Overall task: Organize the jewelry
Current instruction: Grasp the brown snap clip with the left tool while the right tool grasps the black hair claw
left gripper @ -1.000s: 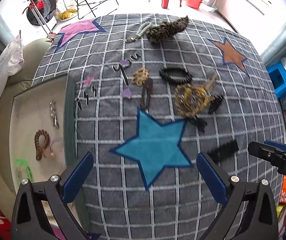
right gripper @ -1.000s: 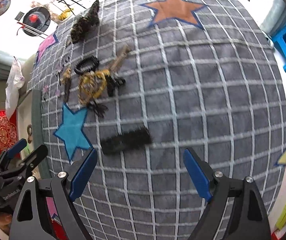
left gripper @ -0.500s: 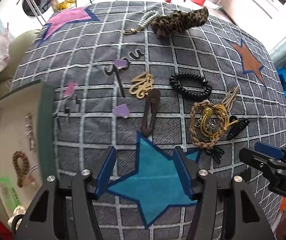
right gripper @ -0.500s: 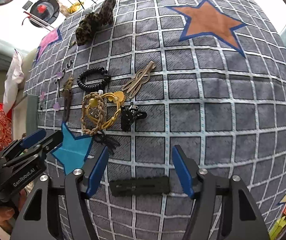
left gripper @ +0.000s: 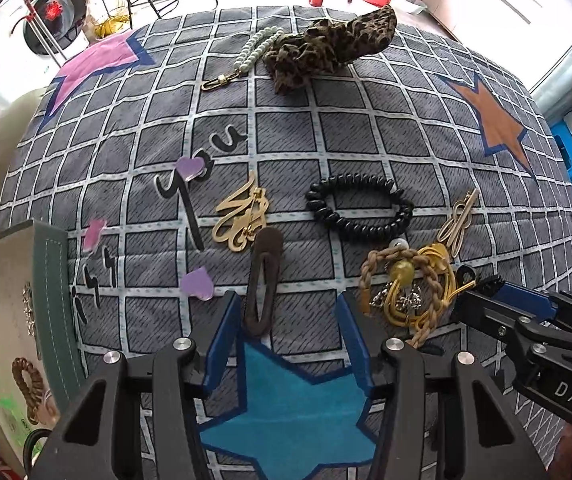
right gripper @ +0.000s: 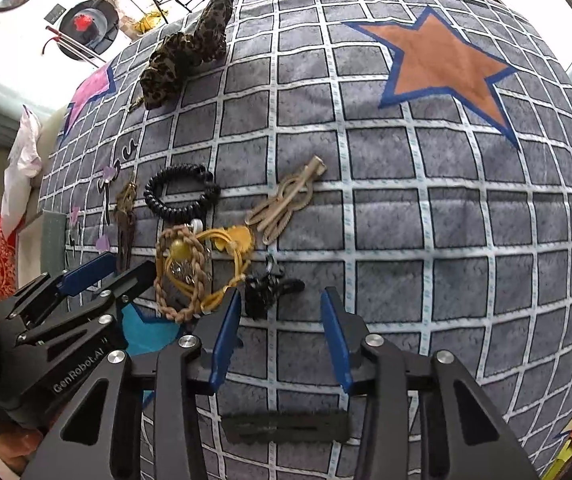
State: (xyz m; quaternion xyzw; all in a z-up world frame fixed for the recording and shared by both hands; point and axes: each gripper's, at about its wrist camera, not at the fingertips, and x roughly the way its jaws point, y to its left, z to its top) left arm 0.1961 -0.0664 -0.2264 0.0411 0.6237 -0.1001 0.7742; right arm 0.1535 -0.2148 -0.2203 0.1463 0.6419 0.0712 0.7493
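Jewelry and hair pieces lie on a grey checked cloth. My left gripper (left gripper: 290, 320) is open and empty, with the near end of a brown hair clip (left gripper: 264, 280) between its fingertips. Beyond lie a gold brooch (left gripper: 242, 216), a black coil hair tie (left gripper: 360, 210) and a braided and yellow tangle (left gripper: 406, 292). My right gripper (right gripper: 282, 320) is open and empty, just short of a small black claw clip (right gripper: 266, 288). A black comb clip (right gripper: 286, 426) lies under its fingers. A beige knot clip (right gripper: 286, 204) lies further out.
A tray (left gripper: 52, 308) at the left edge holds a brown braided tie (left gripper: 28, 388) and a silver piece (left gripper: 28, 308). A leopard scrunchie (left gripper: 326, 46) and a pearl chain (left gripper: 246, 58) lie at the far side. The right gripper's body shows in the left wrist view (left gripper: 534, 340).
Both grippers have moved forward toward the pieces and their jaws have narrowed. The left one now straddles the brown clip's end; the right one has passed over the black comb clip.
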